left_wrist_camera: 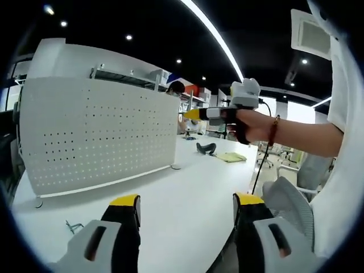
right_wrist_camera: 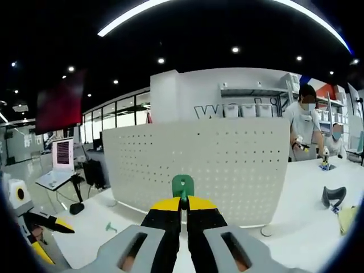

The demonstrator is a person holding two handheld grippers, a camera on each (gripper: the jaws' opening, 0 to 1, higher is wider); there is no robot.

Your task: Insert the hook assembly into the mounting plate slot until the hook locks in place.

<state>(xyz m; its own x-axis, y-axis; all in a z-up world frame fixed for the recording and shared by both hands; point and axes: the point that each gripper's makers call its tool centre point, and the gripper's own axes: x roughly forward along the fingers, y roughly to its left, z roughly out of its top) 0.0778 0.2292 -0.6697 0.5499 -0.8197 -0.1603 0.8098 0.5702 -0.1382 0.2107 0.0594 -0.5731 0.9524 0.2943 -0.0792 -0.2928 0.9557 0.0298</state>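
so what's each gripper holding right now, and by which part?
Right gripper is shut on the green hook, pinching its lower stem; the head sticks out above. Left gripper is open, holding nothing.

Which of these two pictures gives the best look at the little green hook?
The right gripper view: the green hook stands dead centre, pinched between the right gripper tips, facing the pegboard. In the left gripper view that gripper shows from the side, too small to make out the hook.

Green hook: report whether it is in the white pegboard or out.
Out. The green hook sits pinched in the shut right gripper, in front of the white perforated pegboard.
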